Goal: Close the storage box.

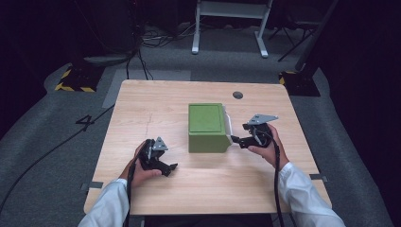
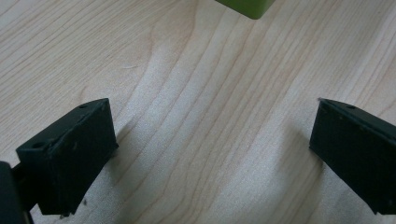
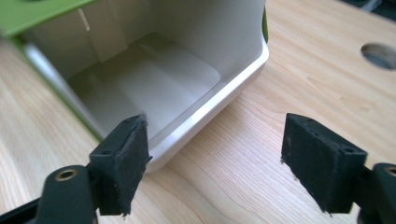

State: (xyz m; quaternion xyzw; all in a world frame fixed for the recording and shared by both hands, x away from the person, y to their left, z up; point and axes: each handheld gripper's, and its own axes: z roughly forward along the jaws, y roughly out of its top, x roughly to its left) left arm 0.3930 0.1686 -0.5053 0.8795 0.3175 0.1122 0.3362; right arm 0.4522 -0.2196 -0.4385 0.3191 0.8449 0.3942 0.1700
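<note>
So there's a light wooden desk (image 1: 142, 109) with a green box (image 1: 206, 127) sitting roughly in the middle of it. The box lies on its side, with a white inner tray (image 1: 229, 125) poking out of its right-hand end; in the right gripper view you can look straight into that white tray (image 3: 154, 88), and it's hollow with nothing visible inside.

The right gripper (image 1: 238, 140) is held just off the box's right end, down near the front corner, pointing in toward the tray. Its jaws are spread wide apart and aren't closed on anything. From the right gripper view, one jaw sits right at the tray's white rim, possibly just touching or overlapping the lip (hard to say which), and the other jaw hangs over bare wood well clear of it.

The left gripper (image 1: 171, 168) is over by the front left of the box, a bit apart from it, low over the desk. It's also released, jaws wide apart, nothing but wood grain between them. In the left gripper view a corner of the green box (image 2: 246, 7) peeks in at the top edge.

There's a round cable hole (image 1: 238, 95) in the desk near the far edge, also visible in the right gripper view. White sleeves (image 1: 302, 194) come in from the bottom.
</note>
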